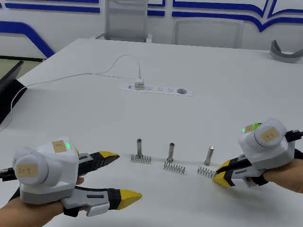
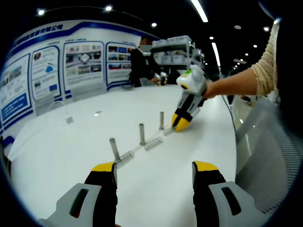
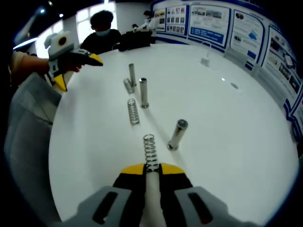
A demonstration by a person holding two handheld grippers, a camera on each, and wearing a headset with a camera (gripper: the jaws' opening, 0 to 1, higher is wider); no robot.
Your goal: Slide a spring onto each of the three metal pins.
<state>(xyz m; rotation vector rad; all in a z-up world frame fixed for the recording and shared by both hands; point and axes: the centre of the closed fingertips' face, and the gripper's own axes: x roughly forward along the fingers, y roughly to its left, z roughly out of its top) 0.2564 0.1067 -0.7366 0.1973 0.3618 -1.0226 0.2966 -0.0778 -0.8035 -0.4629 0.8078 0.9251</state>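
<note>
While the left tool (image 2: 154,166) gapes, the right tool (image 3: 147,169) clamps one end of a spring (image 3: 149,149).

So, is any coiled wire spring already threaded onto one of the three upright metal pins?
No, all three coiled wire springs lie on the white table beside the bare metal pins.
</note>
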